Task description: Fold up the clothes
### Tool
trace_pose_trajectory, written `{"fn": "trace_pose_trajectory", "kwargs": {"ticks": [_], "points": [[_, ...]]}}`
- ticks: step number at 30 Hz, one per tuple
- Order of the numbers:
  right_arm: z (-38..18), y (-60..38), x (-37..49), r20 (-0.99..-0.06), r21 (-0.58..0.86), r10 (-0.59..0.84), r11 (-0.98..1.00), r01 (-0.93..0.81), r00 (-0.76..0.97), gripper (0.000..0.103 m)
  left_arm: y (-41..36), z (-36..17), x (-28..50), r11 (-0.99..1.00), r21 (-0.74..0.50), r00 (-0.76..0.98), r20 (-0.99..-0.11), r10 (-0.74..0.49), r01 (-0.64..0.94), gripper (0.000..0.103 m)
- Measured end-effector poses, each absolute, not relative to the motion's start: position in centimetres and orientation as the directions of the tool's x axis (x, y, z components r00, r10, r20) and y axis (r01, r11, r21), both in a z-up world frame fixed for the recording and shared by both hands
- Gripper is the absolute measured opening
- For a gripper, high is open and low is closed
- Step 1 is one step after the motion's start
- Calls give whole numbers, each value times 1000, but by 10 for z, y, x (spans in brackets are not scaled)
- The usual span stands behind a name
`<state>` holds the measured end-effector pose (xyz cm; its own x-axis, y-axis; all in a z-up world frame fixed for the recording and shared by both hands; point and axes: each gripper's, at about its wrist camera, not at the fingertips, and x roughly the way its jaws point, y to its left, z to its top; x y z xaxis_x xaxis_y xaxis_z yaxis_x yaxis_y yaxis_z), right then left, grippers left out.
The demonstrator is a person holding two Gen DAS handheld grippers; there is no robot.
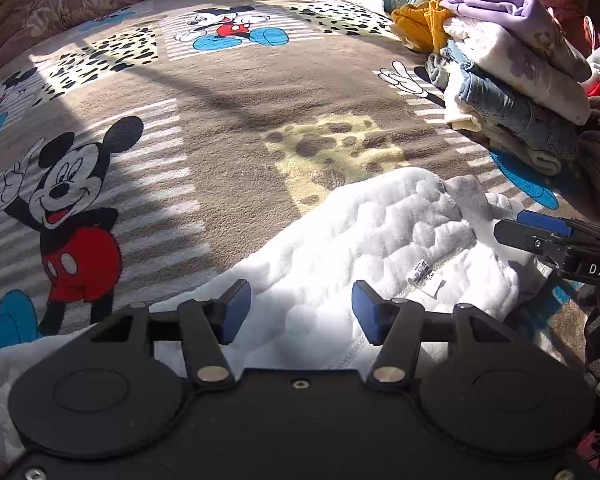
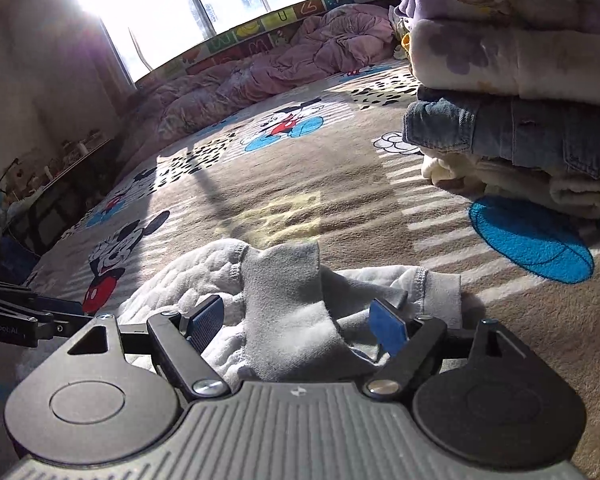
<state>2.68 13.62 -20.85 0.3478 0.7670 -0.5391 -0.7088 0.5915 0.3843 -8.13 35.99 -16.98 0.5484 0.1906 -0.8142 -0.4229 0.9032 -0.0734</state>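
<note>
A home bedroom: a bed covered by a cartoon-mouse blanket, with a rumpled pink quilt bunched along its far edge under a sunlit window. A stack of folded clothes sits on the blanket, and a cluttered low shelf stands against the wall.

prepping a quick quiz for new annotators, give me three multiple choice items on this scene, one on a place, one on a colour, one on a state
1. Where is the stack of folded clothes relative to the white fleece garment in the left wrist view?
A. upper right, apart from it
B. beneath it
C. lower left

2. What colour are the gripper pads?
A. red
B. blue
C. green

3. How does the right gripper stand?
A. shut tight on nothing
B. clamped on the denim
C. open, a fold of the garment between its jaws

Answers:
1 A, the stack sits on the blanket further off to the right.
2 B, blue shows on both grippers.
3 C, the pads stand clear of the cloth.
</note>
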Motion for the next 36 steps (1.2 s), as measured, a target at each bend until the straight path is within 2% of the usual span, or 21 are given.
{"fn": "trace_pose_trajectory", "kwargs": {"ticks": [6,9,14,15,16,17,19,27,36], "points": [[-222,134,47,-548,482,794,558,-676,265,81,351,-183,-48,913,-60,535,-825,182,-403,56],[-224,131,44,-539,482,809,524,-702,233,81,350,-184,-38,922,-8,535,-816,218,-387,61],[-221,125,28,-528,434,825,466,-771,202,76,356,-181,-21,917,-7,546,-805,231,-399,65],[-220,124,25,-526,423,827,455,-784,197,76,355,-184,-17,920,-9,531,-819,218,-391,64],[-220,121,23,-522,420,831,446,-790,192,75,354,-186,-14,923,-12,517,-831,204,-383,52],[-219,118,21,-517,420,835,438,-795,188,75,349,-184,-12,935,2,514,-835,197,-356,21],[-219,112,20,-507,432,843,430,-793,180,75,337,-180,-9,952,54,511,-834,209,-302,6],[-227,69,39,-448,597,875,444,-668,182,75,299,-153,-47,982,123,542,-820,183,-145,2],[-234,50,44,-407,699,899,422,-577,164,76,238,-148,-112,987,145,530,-844,85,72,0]]}}
